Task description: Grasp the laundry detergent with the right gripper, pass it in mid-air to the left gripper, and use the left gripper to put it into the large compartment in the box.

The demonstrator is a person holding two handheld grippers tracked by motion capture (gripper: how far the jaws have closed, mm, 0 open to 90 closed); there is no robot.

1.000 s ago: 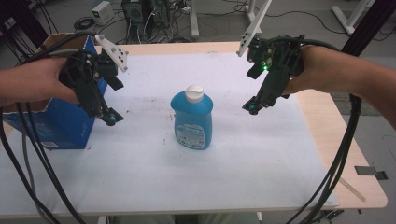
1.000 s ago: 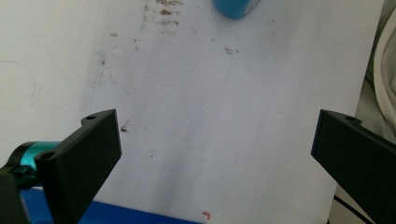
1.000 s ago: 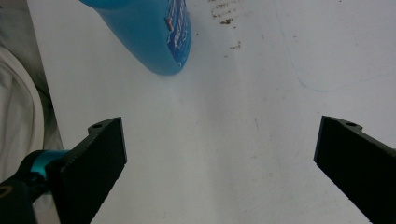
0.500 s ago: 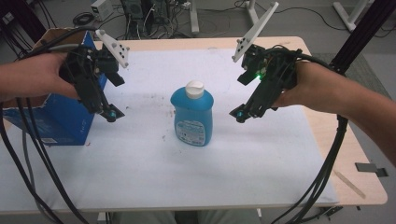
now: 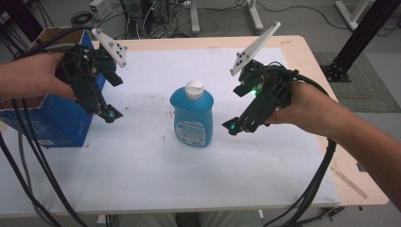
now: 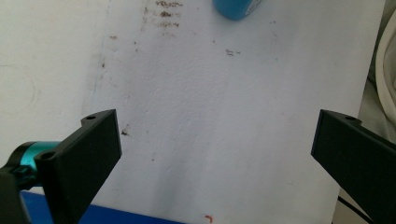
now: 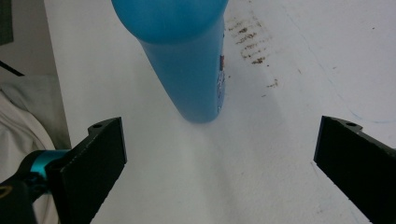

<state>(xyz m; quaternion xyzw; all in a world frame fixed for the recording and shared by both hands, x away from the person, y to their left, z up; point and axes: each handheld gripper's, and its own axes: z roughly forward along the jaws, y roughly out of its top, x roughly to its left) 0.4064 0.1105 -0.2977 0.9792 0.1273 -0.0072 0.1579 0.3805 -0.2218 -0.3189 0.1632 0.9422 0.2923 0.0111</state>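
High view: bottle [image 5: 192, 113] stands upright mid-counter [image 5: 142, 179] on the white sheet [image 5: 293, 156], cap [image 5: 194, 88] on top, label facing me. My right gripper [image 5: 236, 126] is just beside it, on its right side, tips low and angled toward the bottle's lower body, not touching. My left gripper [image 5: 109, 115] hangs well apart on the bottle's other side, in front of the blue box [image 5: 52, 125], pointing down at the sheet. Reads as right going in for the grab and left parked out of the way.

Left gripper view: fingers [image 6: 84, 156] released, wide gap, nothing between them but stained white sheet. Bottle base [image 6: 236, 8] sits far ahead, off toward the top edge, so this hand isn't lined up on it. Blue box edge [image 6: 93, 215] is right under the near side of the fingers.

Right gripper view: fingers [image 7: 93, 154] released, spread wider than the bottle. Bottle [image 7: 187, 60] is ahead of the tips, leaning in frame because of my hand's tilt, and sits left of the centre of the gap. It is not yet between the fingers. Wide opening makes sense: the body is broad and needs clearance both sides.

Judgement: approach step, grasp not started. Next move needs me to shift toward the left finger side to centre the bottle, then push forward before closing. Risk: closing off-centre knocks a tall narrow-based bottle over, or the smooth plastic slips.
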